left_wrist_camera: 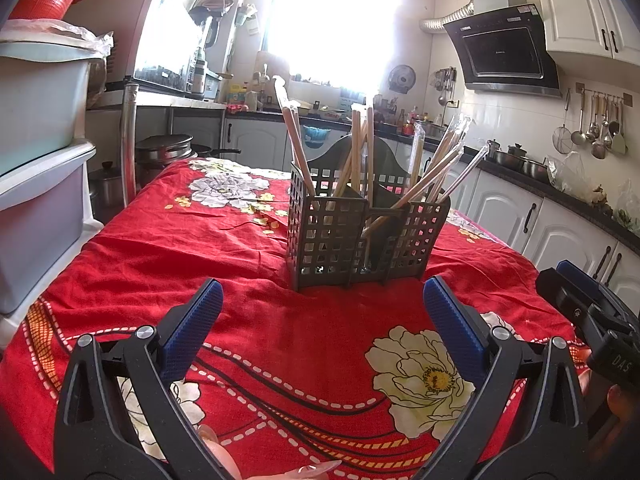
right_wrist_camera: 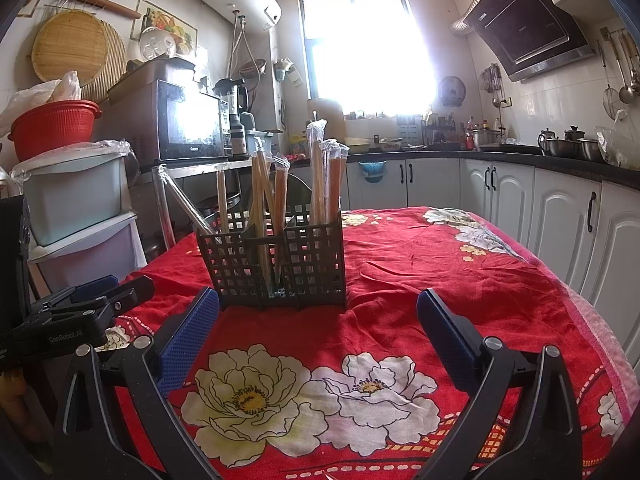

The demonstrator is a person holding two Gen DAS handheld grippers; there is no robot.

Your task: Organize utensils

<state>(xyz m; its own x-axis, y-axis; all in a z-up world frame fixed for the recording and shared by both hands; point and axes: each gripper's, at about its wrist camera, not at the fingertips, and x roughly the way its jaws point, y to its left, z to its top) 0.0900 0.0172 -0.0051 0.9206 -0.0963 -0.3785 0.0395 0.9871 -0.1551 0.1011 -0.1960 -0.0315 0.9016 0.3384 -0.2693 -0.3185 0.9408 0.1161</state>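
A dark grid-walled utensil caddy [left_wrist_camera: 320,240] stands on the red flowered tablecloth [left_wrist_camera: 180,248], holding several wrapped chopstick pairs [left_wrist_camera: 440,176] in its compartments. It also shows in the right wrist view [right_wrist_camera: 312,264], with the chopsticks [right_wrist_camera: 324,176] upright or leaning. My left gripper [left_wrist_camera: 322,304] is open and empty, just short of the caddy. My right gripper [right_wrist_camera: 318,312] is open and empty, also just in front of the caddy. The right gripper shows at the right edge of the left wrist view [left_wrist_camera: 580,296]; the left gripper shows at the left edge of the right wrist view [right_wrist_camera: 96,296].
Stacked plastic bins [left_wrist_camera: 36,160] stand left of the table. Kitchen counters with white cabinets [right_wrist_camera: 560,208] run along the right and back. A microwave [right_wrist_camera: 188,124] sits on a steel stand behind the table's left side.
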